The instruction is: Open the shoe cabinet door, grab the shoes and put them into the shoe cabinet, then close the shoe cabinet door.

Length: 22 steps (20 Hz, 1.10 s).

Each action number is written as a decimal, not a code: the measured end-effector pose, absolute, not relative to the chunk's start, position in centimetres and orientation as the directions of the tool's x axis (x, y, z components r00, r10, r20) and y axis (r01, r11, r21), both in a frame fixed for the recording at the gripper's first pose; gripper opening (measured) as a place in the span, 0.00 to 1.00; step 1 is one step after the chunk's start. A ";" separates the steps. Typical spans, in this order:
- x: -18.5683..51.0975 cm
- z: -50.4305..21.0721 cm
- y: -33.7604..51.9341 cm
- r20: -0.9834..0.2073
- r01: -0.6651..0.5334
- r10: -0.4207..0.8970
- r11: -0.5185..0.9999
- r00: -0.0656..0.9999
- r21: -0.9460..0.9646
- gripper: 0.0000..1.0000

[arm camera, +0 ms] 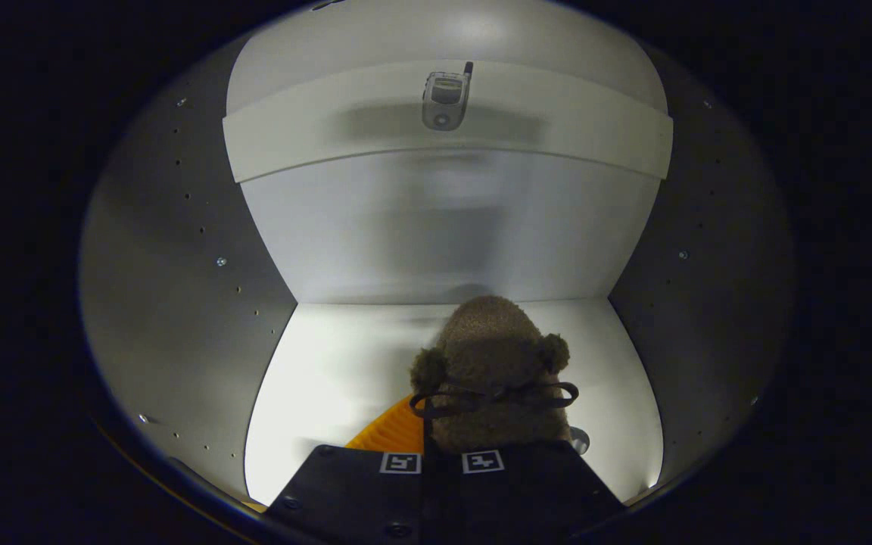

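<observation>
No legible text anywhere. Only signs: two square black-and-white fiducial markers on the tongs point(440, 454), side by side at the finger bases, with no characters on them. The flip phone point(446, 100) on the cabinet shelf has a screen too small to read.

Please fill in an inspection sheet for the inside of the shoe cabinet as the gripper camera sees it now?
Surface: white cabinet floor, brightly lit.
Job's things: brown plush shoe with dark bow, toe pointing at the back panel; orange sole showing beside the fingers.
Clutter: flip phone on the upper shelf.
Grippers: gripper with fingers close together at the shoe's heel; grip cannot be confirmed.
Cables: nothing seen.
Surroundings: side walls with peg holes and screws.
</observation>
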<state>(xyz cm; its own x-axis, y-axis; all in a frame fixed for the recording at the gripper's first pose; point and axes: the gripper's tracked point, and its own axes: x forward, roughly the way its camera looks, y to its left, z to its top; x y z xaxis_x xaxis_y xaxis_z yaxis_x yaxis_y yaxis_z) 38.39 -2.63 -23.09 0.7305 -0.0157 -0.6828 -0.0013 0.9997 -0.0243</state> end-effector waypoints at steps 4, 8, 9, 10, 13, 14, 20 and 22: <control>37.9 -23.4 -2.4 -0.692 -0.016 -0.011 0.999 0.722 -0.033 0.09; 37.2 -23.0 -2.6 -0.683 -0.005 -0.019 0.999 0.730 -0.033 0.13; 37.0 -23.0 -2.7 -0.685 -0.003 -0.020 0.999 0.728 -0.032 0.18; 37.0 -22.9 -2.6 -0.682 -0.003 -0.017 1.000 0.731 -0.028 0.23; 36.2 -22.0 -2.6 -0.665 -0.001 -0.022 0.999 0.747 -0.033 0.35; 35.8 -21.4 -2.6 -0.659 0.005 -0.024 0.999 0.752 -0.031 0.43; 32.6 -17.8 -2.5 -0.595 0.023 -0.035 0.999 0.803 -0.029 0.49; 31.2 -15.4 -2.0 -0.543 0.015 -0.021 1.000 0.840 -0.015 0.51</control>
